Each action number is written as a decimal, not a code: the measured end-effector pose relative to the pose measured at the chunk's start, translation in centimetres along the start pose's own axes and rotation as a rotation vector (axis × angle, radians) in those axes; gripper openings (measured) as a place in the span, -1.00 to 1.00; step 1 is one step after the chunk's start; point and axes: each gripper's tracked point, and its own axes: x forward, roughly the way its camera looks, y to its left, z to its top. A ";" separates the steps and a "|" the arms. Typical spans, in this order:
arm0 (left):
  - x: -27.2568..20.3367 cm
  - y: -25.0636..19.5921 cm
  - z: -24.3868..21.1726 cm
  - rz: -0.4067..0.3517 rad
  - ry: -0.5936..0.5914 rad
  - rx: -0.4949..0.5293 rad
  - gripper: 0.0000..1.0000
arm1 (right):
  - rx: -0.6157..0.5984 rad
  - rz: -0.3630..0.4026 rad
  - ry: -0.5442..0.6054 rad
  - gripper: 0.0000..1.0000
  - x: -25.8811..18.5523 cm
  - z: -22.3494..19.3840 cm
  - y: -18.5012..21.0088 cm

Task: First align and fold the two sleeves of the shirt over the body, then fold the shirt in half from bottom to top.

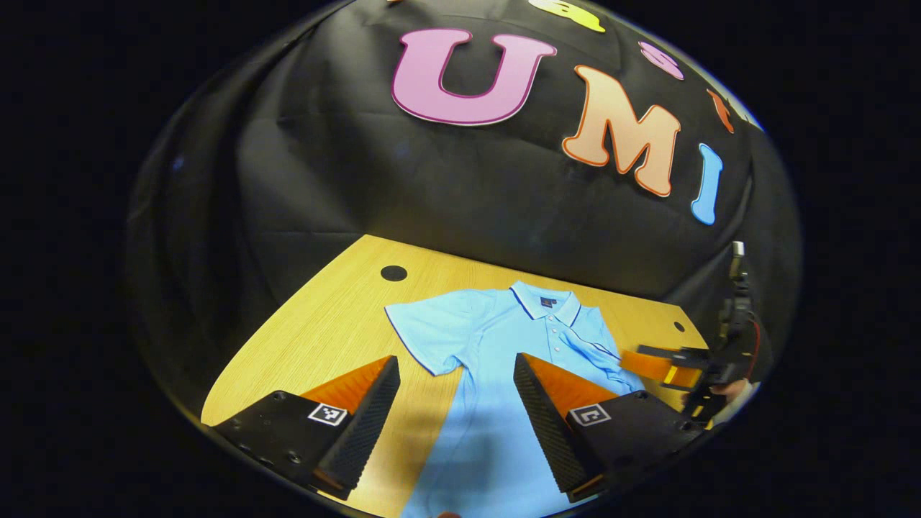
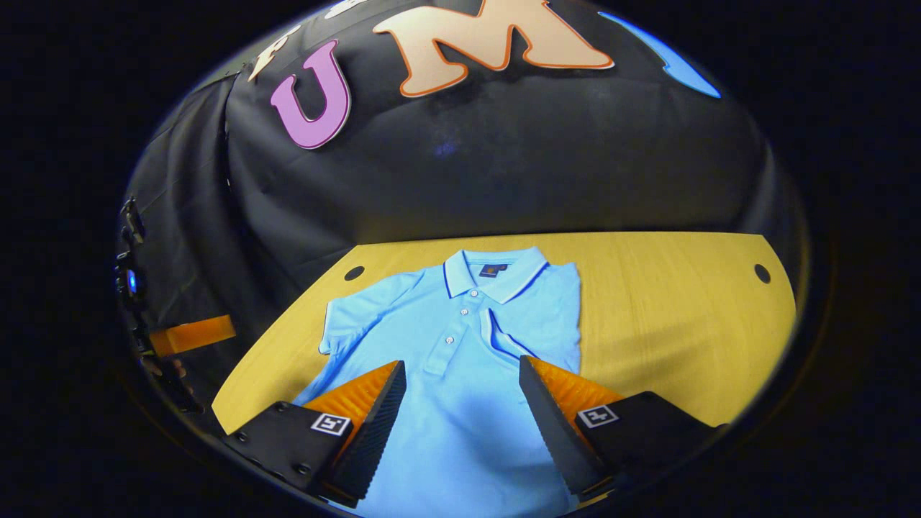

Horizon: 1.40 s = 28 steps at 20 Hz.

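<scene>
Light blue polo shirt (image 2: 460,338) flat on the wooden table (image 2: 669,302), one sleeve folded in, both grippers (image 1: 457,403) (image 2: 460,410) hovering wide open, empty; a sloppy grab could bunch that other sleeve (image 1: 421,331).

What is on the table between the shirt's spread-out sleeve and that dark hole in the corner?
Nothing. In the left gripper view, only bare table lies between the sleeve and the hole.
</scene>
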 end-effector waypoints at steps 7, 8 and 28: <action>9.3 3.4 0.2 -0.001 0.017 0.085 0.91 | -0.004 -0.162 0.015 0.97 -9.4 -2.8 -3.0; 10.4 3.9 0.0 0.004 0.022 0.106 0.90 | 0.014 -0.184 0.013 0.97 -10.3 -3.0 -3.4; 18.1 4.4 -4.3 -0.020 0.145 0.193 -0.52 | 0.163 -0.454 -0.039 0.87 -21.3 -5.1 -7.0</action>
